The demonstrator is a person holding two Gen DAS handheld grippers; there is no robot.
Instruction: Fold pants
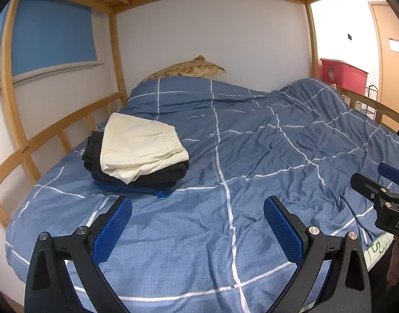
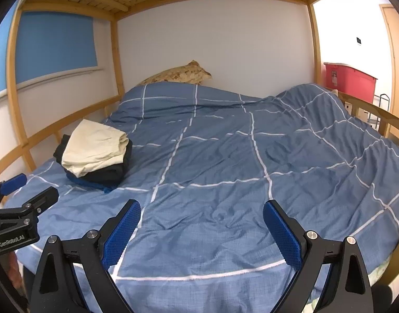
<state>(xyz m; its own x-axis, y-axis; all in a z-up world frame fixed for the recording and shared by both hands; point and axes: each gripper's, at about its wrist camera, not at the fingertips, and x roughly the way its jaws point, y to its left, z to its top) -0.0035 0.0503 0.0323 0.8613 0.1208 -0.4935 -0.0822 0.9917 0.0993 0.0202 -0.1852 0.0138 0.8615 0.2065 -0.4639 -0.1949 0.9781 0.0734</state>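
My left gripper (image 1: 197, 224) and right gripper (image 2: 202, 228) both hang wide open and empty over the bed's near edge. The folded pants (image 1: 142, 147) top a clothes stack (image 1: 147, 177) near the duvet's (image 1: 251, 143) left edge.

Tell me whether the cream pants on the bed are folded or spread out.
Folded. The cream pants lie as a compact layered rectangle on top of a stack of dark folded clothes, elastic waistband at one edge.

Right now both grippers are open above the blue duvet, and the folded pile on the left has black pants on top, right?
Not quite: the cream pants top the pile, black ones beneath, as the left wrist view shows. Both grippers, left and right, are open above the duvet.
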